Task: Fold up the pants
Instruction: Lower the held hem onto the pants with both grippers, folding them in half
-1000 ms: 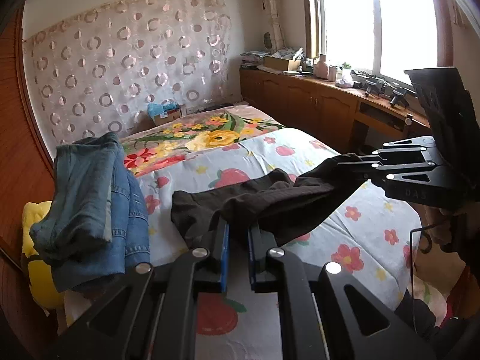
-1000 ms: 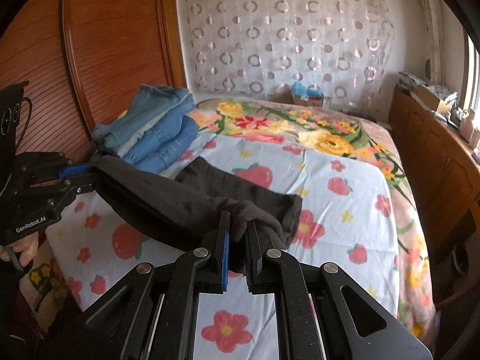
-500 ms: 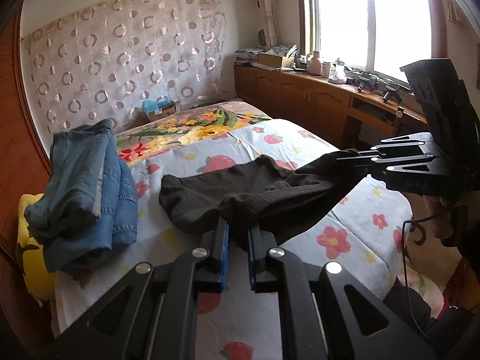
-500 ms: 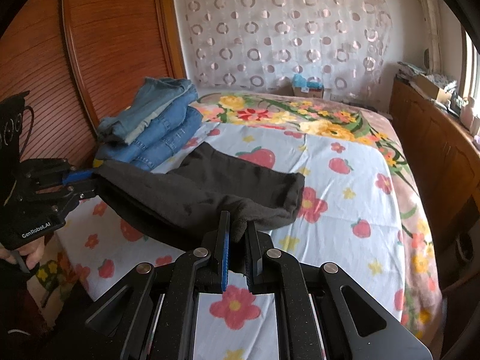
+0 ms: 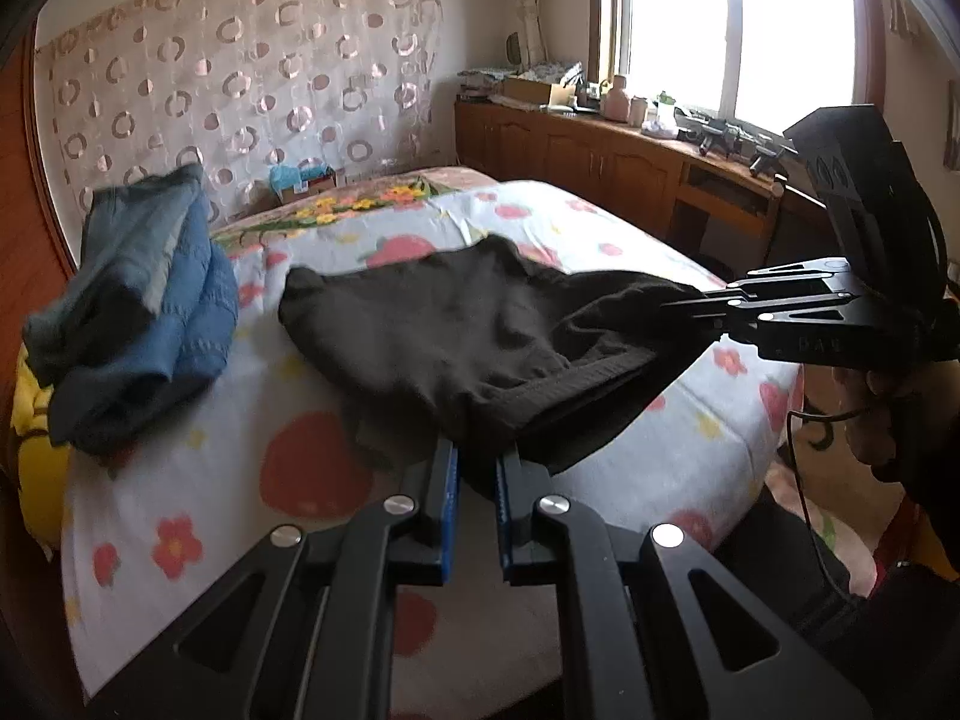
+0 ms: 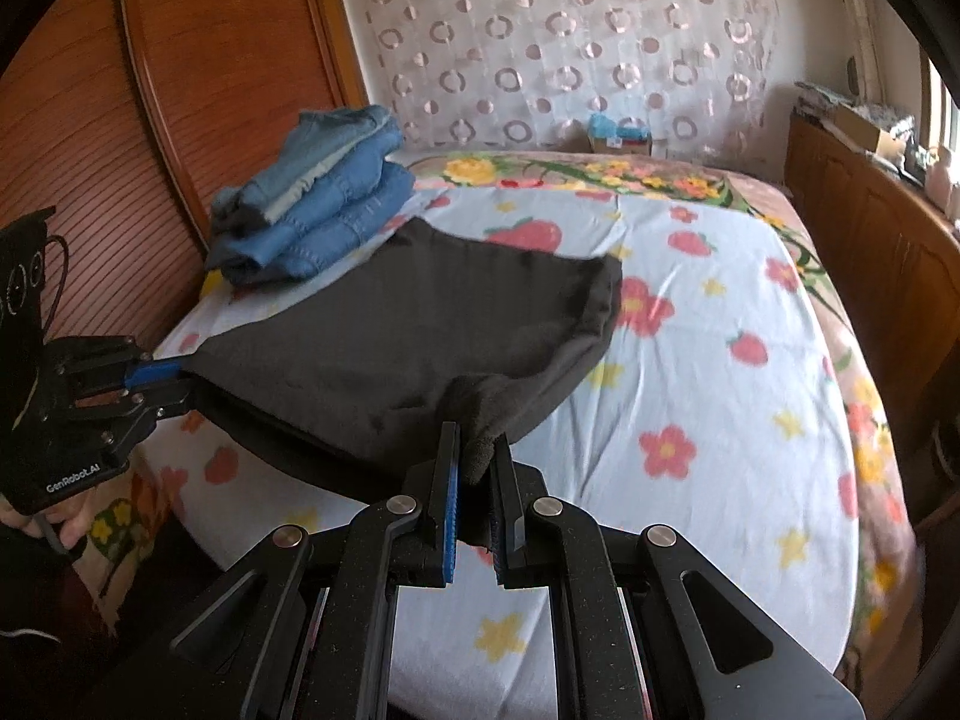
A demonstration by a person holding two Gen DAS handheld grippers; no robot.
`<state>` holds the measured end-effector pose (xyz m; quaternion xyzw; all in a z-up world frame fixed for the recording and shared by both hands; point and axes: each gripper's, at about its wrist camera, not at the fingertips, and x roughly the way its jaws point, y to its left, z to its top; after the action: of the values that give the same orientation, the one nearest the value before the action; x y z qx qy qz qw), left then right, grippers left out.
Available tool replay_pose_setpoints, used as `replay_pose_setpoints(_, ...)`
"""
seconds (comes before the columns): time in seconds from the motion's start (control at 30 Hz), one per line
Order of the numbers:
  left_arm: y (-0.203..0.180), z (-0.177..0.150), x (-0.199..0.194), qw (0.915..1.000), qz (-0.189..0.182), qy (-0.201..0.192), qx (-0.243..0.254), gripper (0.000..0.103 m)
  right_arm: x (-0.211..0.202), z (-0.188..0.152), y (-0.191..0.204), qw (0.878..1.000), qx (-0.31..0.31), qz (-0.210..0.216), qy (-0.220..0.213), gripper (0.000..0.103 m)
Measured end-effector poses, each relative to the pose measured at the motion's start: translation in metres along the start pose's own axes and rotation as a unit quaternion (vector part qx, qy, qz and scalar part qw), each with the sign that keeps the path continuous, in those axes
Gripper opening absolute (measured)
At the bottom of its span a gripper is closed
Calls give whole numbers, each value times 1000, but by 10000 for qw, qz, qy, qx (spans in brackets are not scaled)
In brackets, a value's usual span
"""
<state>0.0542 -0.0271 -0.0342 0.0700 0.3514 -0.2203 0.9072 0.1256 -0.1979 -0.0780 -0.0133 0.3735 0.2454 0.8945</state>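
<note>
Daylight floods in from a blown-out window (image 5: 738,30), leaving the room softly lit. Motion blur smears the bedsheet (image 6: 708,360) pattern; fisheye distortion bends and darkens both views' edges.

Bed (image 6: 720,360): covered by a pale sheet printed with strawberries and flowers; a band of yellow and red floral fabric (image 6: 600,171) lies across its far end.

Stack of folded blue jeans (image 6: 318,210): rests on the bed beside the ribbed wooden headboard (image 6: 150,138).

Curtain (image 6: 570,42): sheer, ring-patterned, covers the far wall. A small box with blue contents (image 6: 618,135) sits at its base.

Wooden cabinets (image 5: 600,150): run along the wall under the bright window (image 5: 732,24); their top carries bottles, a cardboard box and assorted clutter.

Yellow fabric (image 5: 30,420): visible at the bed's edge below the jeans.
</note>
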Motion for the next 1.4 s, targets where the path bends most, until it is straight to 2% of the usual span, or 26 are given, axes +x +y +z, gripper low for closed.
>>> replay_pose_setpoints(0.23,-1,-24,12,9995,-79,246,-170,9,14,-28,-4,9996,208,71,162,6)
replay_pose_setpoints(0.43,-2,-34,18,9991,-99,356,-197,9,17,-39,-1,9998,106,-31,193,6)
replay_pose_setpoints(0.87,-13,-19,-14,9996,-261,20,-62,9,-14,-37,-1,9998,140,97,-51,6)
replay_pose_setpoints(1.4,-13,-13,-34,9988,-473,-140,27,9,-46,-37,4,9993,108,213,-274,6)
